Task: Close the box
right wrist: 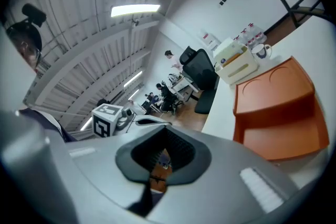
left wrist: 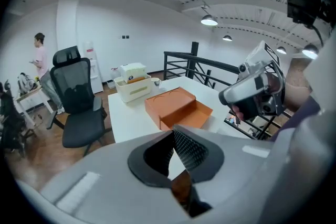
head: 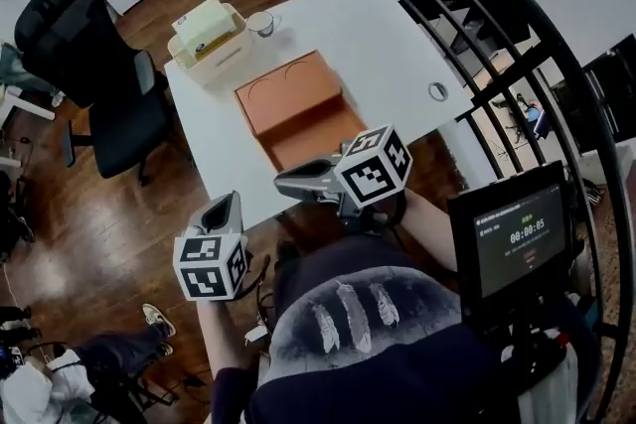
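An orange box (head: 298, 112) lies open on the white table (head: 388, 45); its flat lid is folded back away from me and its shallow tray faces the front edge. The same box (left wrist: 178, 107) shows in the left gripper view, and the box (right wrist: 278, 113) fills the right of the right gripper view. My left gripper (head: 225, 204) hangs off the table's front left corner, shut and empty. My right gripper (head: 285, 182) hovers at the front edge just short of the tray, pointing left, shut on nothing. Neither touches the box.
A cream basket (head: 207, 40) and a cup (head: 260, 23) stand behind the box. A black office chair (head: 94, 65) stands left of the table and a black railing (head: 477, 5) curves along its right. A person (left wrist: 38, 55) stands far off.
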Demonstrator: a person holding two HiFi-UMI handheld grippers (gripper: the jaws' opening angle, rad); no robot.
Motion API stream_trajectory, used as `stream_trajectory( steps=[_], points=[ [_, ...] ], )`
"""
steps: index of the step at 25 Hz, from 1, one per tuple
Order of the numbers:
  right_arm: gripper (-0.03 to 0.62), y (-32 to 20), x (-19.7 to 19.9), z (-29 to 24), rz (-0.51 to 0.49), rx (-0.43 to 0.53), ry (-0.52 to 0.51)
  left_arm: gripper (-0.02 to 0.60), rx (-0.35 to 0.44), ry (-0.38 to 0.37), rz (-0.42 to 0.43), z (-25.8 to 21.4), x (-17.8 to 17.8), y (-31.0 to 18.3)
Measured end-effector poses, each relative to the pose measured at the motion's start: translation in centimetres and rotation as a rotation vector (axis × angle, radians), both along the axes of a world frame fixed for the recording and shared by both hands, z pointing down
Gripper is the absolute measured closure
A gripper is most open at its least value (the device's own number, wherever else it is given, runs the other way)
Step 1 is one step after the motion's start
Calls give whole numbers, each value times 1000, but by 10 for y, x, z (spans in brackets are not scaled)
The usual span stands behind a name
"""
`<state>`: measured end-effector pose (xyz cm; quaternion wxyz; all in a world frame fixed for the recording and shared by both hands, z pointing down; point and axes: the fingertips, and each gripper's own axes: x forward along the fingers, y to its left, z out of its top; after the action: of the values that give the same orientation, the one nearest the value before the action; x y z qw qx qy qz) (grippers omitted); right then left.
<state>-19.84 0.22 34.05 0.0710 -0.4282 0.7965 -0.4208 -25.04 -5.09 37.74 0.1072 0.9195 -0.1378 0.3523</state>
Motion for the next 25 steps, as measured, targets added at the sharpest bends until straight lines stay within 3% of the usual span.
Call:
stream_trajectory(
  steps=[4,7,11,18,25],
  points=[
    [589,49,47,8,-72,-19,-7,566,-14,13,-78,-2,40,47],
    [589,78,81,11,-101,-44,10,566,-29,-7,-86,2,70,79],
    [589,97,122,14,-92,-60,40,566,-64,-35,-48,11,107,108],
    [589,92,179,22,-43,-100,217,566,-101,-26,69,23,172,121],
    [589,76,221,18,-3,-126,247,566,-123,8,151,18,216,110]
  ],
)
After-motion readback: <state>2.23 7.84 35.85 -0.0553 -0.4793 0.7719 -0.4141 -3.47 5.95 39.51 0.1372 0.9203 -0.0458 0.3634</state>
